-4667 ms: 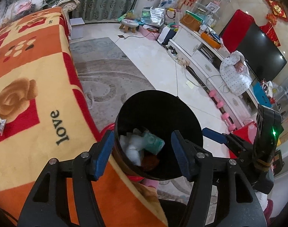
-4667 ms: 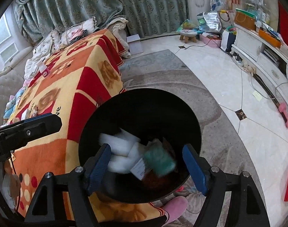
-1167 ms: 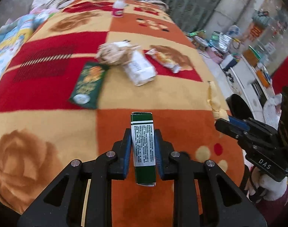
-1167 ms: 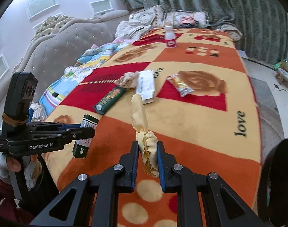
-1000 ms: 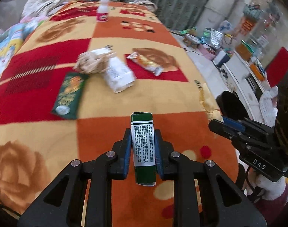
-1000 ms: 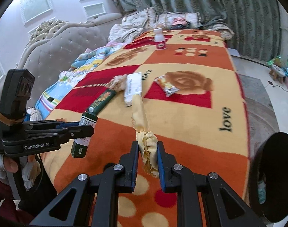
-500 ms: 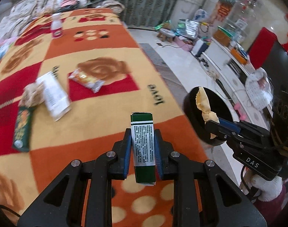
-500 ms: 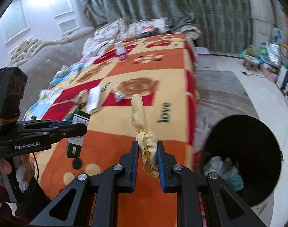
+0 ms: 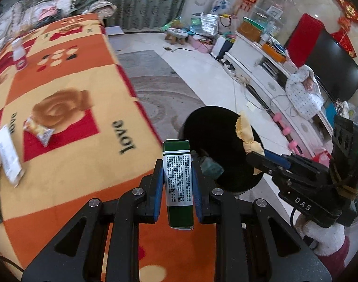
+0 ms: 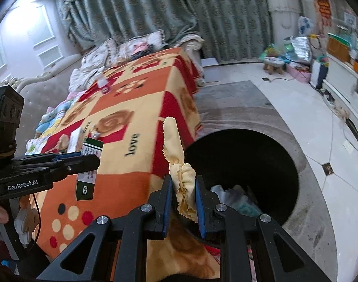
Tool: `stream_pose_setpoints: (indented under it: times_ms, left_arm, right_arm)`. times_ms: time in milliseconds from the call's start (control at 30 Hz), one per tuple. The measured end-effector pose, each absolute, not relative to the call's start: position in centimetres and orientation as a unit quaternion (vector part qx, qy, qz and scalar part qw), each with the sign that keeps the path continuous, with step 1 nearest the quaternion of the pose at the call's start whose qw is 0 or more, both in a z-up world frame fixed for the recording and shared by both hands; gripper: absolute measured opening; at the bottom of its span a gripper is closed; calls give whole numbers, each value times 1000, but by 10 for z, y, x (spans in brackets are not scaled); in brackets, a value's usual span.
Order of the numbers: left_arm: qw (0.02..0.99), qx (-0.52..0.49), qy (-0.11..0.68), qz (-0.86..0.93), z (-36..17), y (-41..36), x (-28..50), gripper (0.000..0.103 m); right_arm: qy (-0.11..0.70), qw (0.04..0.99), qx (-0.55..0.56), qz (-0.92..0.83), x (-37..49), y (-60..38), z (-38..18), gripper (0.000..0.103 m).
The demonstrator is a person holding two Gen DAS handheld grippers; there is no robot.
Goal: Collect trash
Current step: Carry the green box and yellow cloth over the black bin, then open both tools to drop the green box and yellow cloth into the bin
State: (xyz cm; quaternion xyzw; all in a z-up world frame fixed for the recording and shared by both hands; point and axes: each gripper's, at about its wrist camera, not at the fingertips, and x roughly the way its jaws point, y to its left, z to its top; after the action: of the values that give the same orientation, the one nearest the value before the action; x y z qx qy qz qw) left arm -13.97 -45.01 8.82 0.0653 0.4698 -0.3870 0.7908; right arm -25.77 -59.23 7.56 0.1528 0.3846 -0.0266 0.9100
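Left tongs (image 9: 178, 185) clamped on the green box (image 9: 178, 183), right tongs (image 10: 183, 202) pinching the yellow cloth (image 10: 176, 157), so I'd get both squarely over the bin (image 10: 273, 150) beside the bed before letting go.

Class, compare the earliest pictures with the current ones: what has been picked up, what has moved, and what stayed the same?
Both grippers, open over the black bin before, now grip trash: the left gripper a green box, the right gripper a yellow cloth. Both swung from the blanket toward the bin. Unchanged: both grips over the last second.
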Motion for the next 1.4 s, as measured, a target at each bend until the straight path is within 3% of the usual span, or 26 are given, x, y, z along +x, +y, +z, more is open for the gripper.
stream_pose_setpoints:
  times_ms: [867,900,933,1000,1067,1400]
  left_arm:
    - [754,23,486,-442,69,-523,-131,22]
    - [755,22,485,-440,69,-522,-130,24]
    - [756,20,485,-440,70,-521,-130,34]
    - [755,12,484,-441,70,-518,-129,51]
    - [756,2,487,-439,71,-513,-126,53]
    - [774,10,488,-402,72,-489,-122,53]
  right_arm:
    - [396,893,196,-90,-257,-637,51,18]
    - [397,892,197,-94,-257,-638,51,18]
    - [397,891,198,-98,-256,-639,50,19]
    - [396,889,202,-107,-257,-642,50,35]
    - [396,887,211,-109,-258,-645,49,40]
    - [408,883,209,-98,-257,-634,45,40]
